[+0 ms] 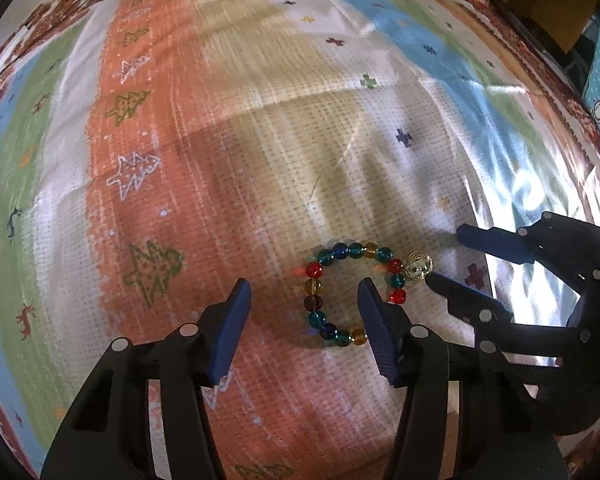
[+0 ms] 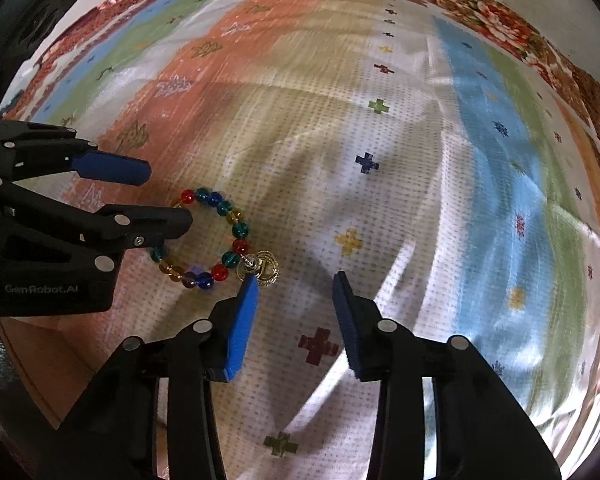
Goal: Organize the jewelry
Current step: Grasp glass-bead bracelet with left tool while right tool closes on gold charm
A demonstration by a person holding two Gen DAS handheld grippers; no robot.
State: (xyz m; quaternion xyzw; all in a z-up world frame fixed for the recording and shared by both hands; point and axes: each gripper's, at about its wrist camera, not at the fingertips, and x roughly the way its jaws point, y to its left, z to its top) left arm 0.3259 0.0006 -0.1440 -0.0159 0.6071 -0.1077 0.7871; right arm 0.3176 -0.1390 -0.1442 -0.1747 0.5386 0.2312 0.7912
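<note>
Both grippers, left point(image 1: 304, 296) and right point(image 2: 296, 280), are hovering spread over the bracelet point(image 1: 350, 292), pinching nothing yet; next needs jaws straddling beads.

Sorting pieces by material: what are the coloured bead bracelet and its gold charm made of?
Round multicoloured bead bracelet: translucent and glossy, light glows through the red, teal, blue and amber beads, so glass or clear plastic; the look cannot settle which. Gold wire-coil charm: shiny, looped strands with bright glints, probably gold-toned metal.
</note>
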